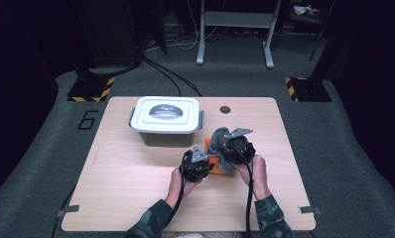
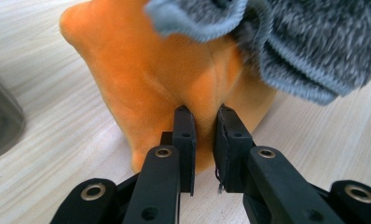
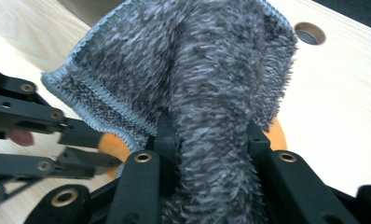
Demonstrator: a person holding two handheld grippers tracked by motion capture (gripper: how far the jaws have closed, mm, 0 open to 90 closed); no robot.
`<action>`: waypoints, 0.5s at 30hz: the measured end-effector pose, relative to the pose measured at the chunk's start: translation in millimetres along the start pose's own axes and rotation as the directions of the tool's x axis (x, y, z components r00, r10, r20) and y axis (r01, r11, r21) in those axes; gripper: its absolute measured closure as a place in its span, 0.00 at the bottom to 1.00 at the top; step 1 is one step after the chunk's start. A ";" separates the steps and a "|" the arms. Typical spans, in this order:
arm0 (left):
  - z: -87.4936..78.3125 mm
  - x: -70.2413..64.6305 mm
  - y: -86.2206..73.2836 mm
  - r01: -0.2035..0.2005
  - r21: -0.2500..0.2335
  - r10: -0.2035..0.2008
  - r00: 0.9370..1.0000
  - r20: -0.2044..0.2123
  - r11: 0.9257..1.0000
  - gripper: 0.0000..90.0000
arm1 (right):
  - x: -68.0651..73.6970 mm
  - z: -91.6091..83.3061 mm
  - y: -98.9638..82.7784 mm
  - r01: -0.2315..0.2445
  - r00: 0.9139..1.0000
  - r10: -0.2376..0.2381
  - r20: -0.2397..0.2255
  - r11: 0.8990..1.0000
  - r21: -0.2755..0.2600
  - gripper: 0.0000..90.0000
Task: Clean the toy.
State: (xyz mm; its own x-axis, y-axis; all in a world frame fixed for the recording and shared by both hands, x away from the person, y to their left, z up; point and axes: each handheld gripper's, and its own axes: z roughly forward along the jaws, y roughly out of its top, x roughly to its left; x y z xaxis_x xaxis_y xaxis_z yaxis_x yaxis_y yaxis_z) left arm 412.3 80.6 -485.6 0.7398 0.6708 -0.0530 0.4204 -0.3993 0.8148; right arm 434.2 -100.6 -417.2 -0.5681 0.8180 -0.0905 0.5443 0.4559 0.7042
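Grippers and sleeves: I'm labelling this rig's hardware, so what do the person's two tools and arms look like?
Both are black two-jaw tools with brass-ringed pivot holes. The left tool and right tool each carry a grey three-cornered plate on top and trail a black cable toward the person. The sleeves are camouflage-patterned.

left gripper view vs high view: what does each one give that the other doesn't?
Left gripper view alone: the left gripper close up, its pads pinching a fold of the orange cloth, and the stitched hem of the grey cloth hanging over it.

High view alone: the closed white-lidded container, the round hole in the table, both hands, and the right gripper lifting the grey cloth.

Both: orange cloth, grey cloth, left gripper, wooden tabletop.
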 end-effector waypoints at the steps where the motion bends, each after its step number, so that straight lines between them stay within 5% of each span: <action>1: 0.1 -0.1 -0.1 0.001 0.002 -0.001 1.000 -0.001 1.000 0.88 | -2.2 -0.5 -1.2 -0.005 1.000 0.005 0.007 1.000 0.000 0.74; 4: 0.2 0.9 -0.7 0.006 0.003 -0.007 1.000 0.002 1.000 0.88 | -9.4 -2.3 -6.5 -0.029 0.998 0.028 0.048 0.999 0.017 0.74; 15: 1.3 2.0 -3.1 0.009 0.007 -0.009 1.000 0.006 1.000 0.88 | -40.7 -0.7 -33.3 -0.138 0.989 0.134 0.066 0.989 0.049 0.74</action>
State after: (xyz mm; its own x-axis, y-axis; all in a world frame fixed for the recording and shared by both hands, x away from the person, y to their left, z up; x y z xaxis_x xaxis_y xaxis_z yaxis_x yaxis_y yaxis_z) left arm 413.1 82.3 -489.0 0.7390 0.6707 -0.0633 0.4302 -0.3975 0.8105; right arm 438.8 -149.3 -436.5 -0.4478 0.8932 -0.0417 0.6469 0.3557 0.6746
